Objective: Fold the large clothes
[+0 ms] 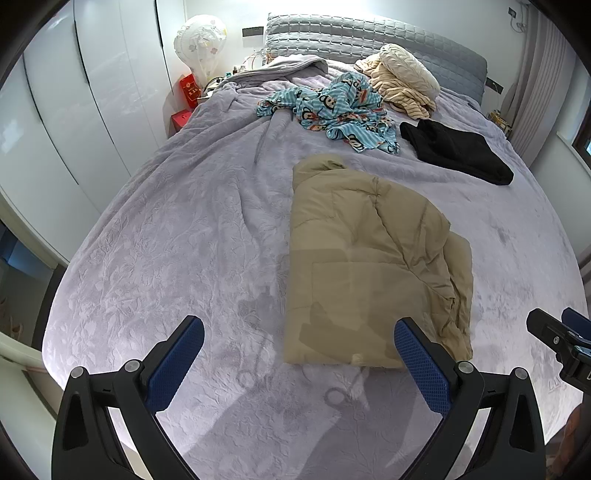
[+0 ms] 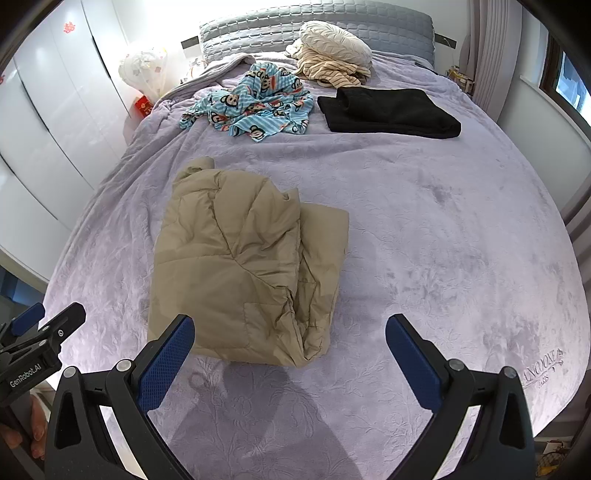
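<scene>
A tan padded jacket (image 1: 369,258) lies folded into a long bundle on the lilac bedspread (image 1: 177,236); it also shows in the right wrist view (image 2: 240,266). My left gripper (image 1: 299,343) is open and empty, held above the bed at the jacket's near edge. My right gripper (image 2: 290,339) is open and empty, just short of the jacket's near right corner. The right gripper also shows at the right edge of the left wrist view (image 1: 561,339), and the left one at the left edge of the right wrist view (image 2: 40,332).
A folded black garment (image 2: 388,110) lies at the far right. A crumpled blue cartoon-print garment (image 2: 255,101) lies behind the jacket. Beige striped clothes and a cream pillow (image 2: 332,55) sit by the grey headboard (image 2: 314,26). White wardrobes (image 1: 74,110) stand on the left.
</scene>
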Motion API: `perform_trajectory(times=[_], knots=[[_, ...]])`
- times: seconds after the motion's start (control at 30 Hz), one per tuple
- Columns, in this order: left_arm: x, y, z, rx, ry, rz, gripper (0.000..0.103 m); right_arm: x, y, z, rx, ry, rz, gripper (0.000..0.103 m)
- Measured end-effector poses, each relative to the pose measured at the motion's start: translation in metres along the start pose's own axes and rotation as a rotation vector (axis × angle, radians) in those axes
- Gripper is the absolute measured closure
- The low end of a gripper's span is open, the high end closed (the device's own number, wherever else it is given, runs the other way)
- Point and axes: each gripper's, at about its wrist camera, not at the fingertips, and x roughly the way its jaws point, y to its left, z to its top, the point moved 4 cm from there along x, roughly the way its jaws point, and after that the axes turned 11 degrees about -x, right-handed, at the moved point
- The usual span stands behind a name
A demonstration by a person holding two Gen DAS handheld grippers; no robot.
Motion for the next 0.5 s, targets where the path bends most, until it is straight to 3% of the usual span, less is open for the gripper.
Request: perform_trajectory(times=[0.5], knots=[[-0.0008, -0.0009, -0.0005, -0.001, 0.000, 0.001, 0.000, -0.0005, -0.0002, -0.0001, -0.002, -0.002, 0.000, 0.000]])
